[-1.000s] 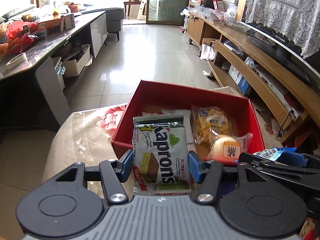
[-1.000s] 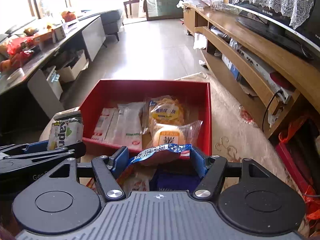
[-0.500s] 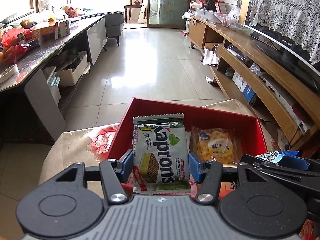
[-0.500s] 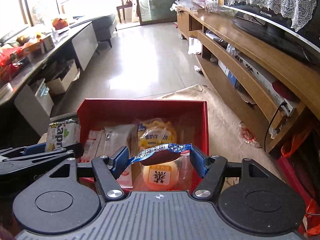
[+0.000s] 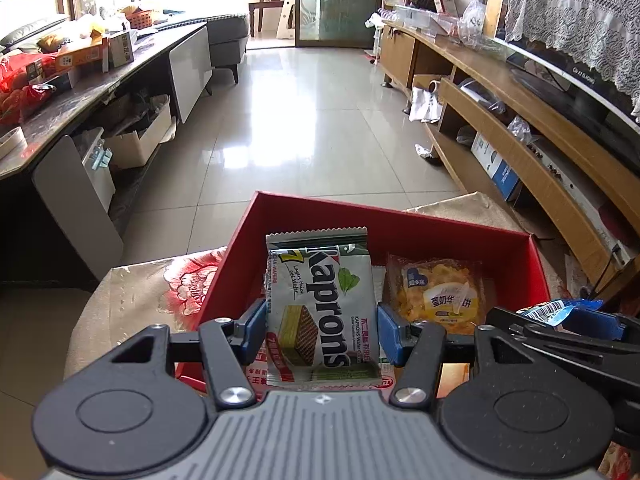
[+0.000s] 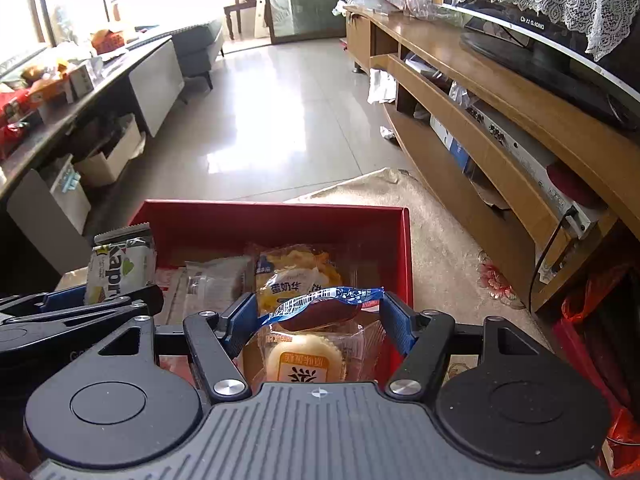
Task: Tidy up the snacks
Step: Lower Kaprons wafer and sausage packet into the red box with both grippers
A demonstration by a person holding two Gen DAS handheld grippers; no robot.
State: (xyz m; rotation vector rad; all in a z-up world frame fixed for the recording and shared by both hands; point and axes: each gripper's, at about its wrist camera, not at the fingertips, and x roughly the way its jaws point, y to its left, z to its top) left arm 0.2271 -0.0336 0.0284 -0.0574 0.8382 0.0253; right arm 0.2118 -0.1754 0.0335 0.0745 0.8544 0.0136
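Observation:
My left gripper (image 5: 321,326) is shut on a Kaprons wafer packet (image 5: 320,308) and holds it upright over the near left part of the red box (image 5: 372,216). My right gripper (image 6: 316,316) is shut on a blue-wrapped snack (image 6: 320,306) over the box's near right part (image 6: 406,248). In the box lie a yellow waffle packet (image 6: 294,276), a round bun packet (image 6: 306,362) and white packets (image 6: 208,284). The left gripper with its wafer packet (image 6: 120,268) also shows in the right wrist view, and the blue-wrapped snack (image 5: 556,310) in the left wrist view.
The box sits on a beige flowered cloth (image 5: 132,292). A long wooden TV stand (image 6: 500,120) with a TV (image 6: 540,44) runs along the right. A dark cluttered counter (image 5: 80,92) runs along the left. Tiled floor (image 5: 300,120) lies ahead.
Both grippers have moved forward over the red box with their packets still held. The box now sits lower and nearer in both views.

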